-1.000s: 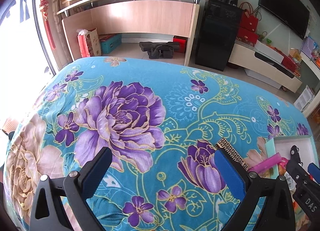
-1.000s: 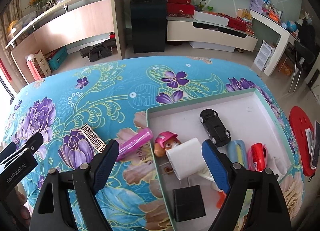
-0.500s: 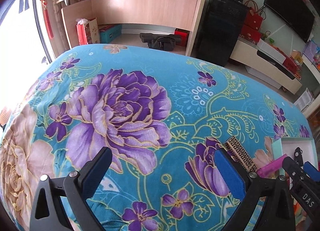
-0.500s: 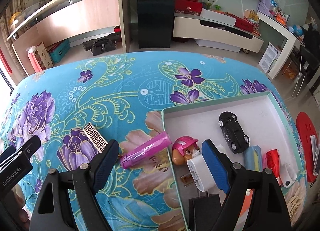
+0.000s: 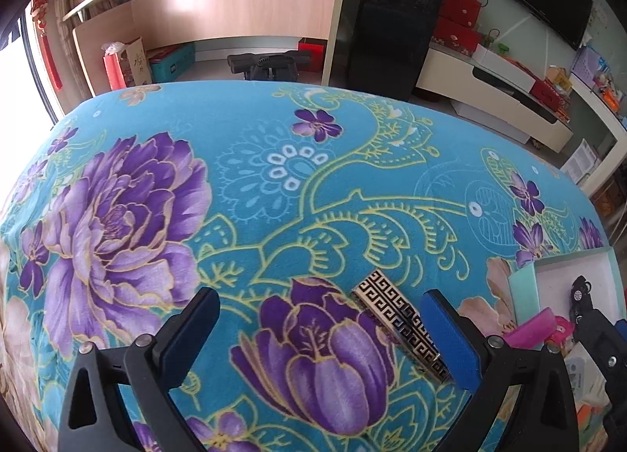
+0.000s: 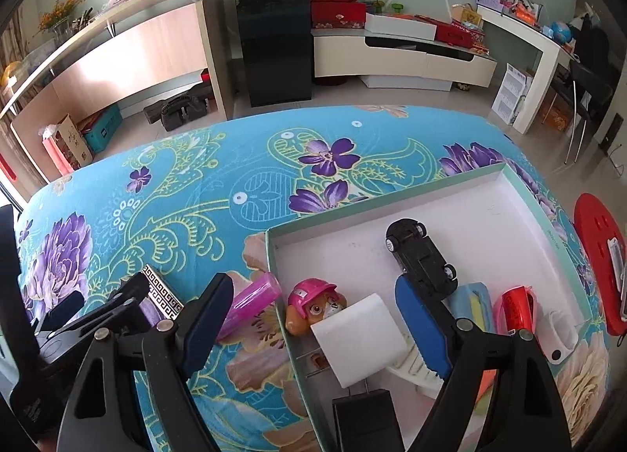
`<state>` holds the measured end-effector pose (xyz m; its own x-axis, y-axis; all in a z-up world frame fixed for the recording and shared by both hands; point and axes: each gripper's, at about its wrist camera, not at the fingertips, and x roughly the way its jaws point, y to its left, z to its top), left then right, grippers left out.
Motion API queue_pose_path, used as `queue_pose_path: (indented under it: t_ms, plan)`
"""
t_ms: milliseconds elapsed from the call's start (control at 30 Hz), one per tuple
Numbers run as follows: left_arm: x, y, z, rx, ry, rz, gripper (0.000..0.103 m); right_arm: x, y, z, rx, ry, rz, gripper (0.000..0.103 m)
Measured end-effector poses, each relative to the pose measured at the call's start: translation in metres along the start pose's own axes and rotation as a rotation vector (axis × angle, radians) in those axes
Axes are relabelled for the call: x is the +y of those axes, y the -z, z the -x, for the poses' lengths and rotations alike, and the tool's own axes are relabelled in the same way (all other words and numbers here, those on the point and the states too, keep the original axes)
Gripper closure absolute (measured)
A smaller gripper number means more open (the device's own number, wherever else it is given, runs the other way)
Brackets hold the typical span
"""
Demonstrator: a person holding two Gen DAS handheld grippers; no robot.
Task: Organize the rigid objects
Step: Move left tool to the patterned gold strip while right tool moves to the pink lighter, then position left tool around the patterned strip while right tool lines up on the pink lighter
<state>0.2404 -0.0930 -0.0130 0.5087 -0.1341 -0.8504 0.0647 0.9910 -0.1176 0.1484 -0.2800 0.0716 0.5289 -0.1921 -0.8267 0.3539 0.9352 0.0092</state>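
Observation:
A flat black-and-gold patterned bar (image 5: pixel 395 319) lies on the flowered cloth, just inside the right finger of my left gripper (image 5: pixel 319 334), which hangs open over a purple flower. The right wrist view shows the same bar (image 6: pixel 162 291) under the left gripper (image 6: pixel 98 303). My right gripper (image 6: pixel 313 322) is open above the box's left wall (image 6: pixel 270 252). Below its gap lie a pink tube (image 6: pixel 250 303) on the cloth and, inside the box, a pup toy in a pink helmet (image 6: pixel 313 305) and a white plug (image 6: pixel 358 338).
The white box also holds a black toy car (image 6: pixel 421 256), a blue-and-yellow item (image 6: pixel 476 303), a red item (image 6: pixel 517 307) and a black block (image 6: pixel 366 420). A red stool (image 6: pixel 595 256) stands off the table's right edge. Flowered cloth stretches far and left.
My left gripper has come down and to the right, so the patterned bar now sits by its right finger. The right gripper has shifted left, toward the box's left wall and the pink tube.

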Motion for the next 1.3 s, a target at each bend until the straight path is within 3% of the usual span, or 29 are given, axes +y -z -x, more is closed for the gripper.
queue_pose_path:
  t_ms: [300, 933, 1100, 1300]
  plan:
    - [-0.021, 0.007, -0.015, 0.030, -0.065, -0.078, 0.000, -0.006, -0.001, 0.003, -0.004, -0.014, -0.018, 0.018]
    - [0.051, 0.037, 0.017, 0.088, -0.221, -0.165, 0.000, 0.000, 0.003, 0.004, 0.003, -0.038, 0.002, 0.018]
    - [0.072, 0.035, 0.018, 0.075, -0.272, -0.080, 0.000, 0.005, 0.004, 0.004, 0.003, -0.041, 0.020, 0.018]
    - [0.104, 0.028, 0.014, 0.048, -0.278, 0.076, 0.000, 0.007, 0.005, 0.002, 0.009, -0.037, 0.030, 0.018]
